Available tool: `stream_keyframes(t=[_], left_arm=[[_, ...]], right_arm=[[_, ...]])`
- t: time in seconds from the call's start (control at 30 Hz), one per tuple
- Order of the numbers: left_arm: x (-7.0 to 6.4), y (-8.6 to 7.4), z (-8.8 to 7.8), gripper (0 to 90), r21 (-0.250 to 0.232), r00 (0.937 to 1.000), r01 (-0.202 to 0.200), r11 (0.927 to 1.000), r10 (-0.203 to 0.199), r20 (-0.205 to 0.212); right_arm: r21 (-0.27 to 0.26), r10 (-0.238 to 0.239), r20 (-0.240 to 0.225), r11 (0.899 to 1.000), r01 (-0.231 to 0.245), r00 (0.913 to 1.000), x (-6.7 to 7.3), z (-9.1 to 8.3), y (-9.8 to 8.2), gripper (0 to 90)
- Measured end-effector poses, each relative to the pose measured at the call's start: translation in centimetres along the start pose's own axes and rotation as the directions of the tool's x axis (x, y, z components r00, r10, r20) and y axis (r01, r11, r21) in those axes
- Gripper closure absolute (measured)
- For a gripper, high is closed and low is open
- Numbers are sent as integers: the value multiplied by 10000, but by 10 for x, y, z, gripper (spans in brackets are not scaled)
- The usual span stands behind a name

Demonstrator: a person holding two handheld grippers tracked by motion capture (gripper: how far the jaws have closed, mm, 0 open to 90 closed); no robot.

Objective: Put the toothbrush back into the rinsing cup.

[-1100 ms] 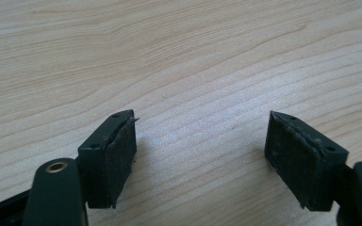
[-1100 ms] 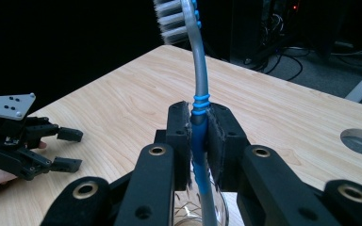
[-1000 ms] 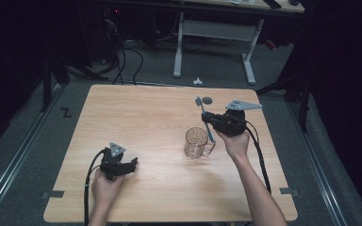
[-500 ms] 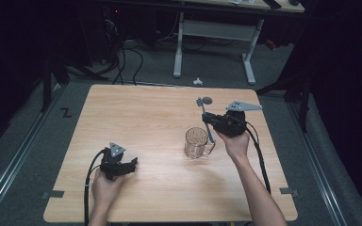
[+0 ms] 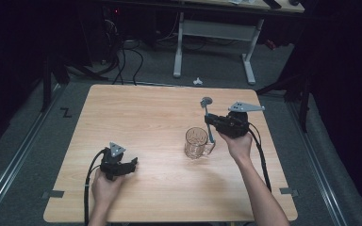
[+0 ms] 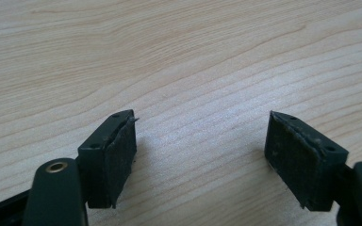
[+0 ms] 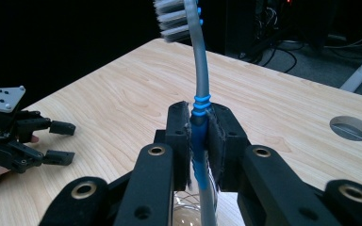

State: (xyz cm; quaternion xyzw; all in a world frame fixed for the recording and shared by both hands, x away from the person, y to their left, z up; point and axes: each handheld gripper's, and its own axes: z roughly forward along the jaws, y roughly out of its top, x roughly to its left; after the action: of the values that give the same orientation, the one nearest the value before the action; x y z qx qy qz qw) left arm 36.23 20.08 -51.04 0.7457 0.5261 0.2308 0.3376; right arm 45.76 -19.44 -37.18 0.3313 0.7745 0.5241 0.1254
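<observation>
Readable text: none on any surface.
Floor mark: a black Z-shaped tape mark (image 5: 66,112) on the grey floor, left of the light wooden table (image 5: 136,113).

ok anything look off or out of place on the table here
Nothing stands out. The glass mug stands upright, nothing spilled. The right claw grips a toothbrush bristles-up beside the mug. The left claw rests open on the table.

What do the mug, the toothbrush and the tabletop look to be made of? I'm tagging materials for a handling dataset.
Mug: clear glass by the look, see-through with a dimpled wall, though clear plastic is possible.
Toothbrush: likely plastic, a translucent grey handle with blue rubbery-looking grip bands and pale bristles; the right tool is shut on it.
Tabletop: light wood or wood-look laminate, matte, with visible grain.
</observation>
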Motion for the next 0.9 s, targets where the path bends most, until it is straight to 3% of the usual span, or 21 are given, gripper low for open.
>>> stream_keyframes(t=[0.9], left_arm=[[0,0,0,261,-3,10000,1,10000,-1,0]], right_arm=[[460,-330,246,9984,318,9992,3,-11,-5,795]])
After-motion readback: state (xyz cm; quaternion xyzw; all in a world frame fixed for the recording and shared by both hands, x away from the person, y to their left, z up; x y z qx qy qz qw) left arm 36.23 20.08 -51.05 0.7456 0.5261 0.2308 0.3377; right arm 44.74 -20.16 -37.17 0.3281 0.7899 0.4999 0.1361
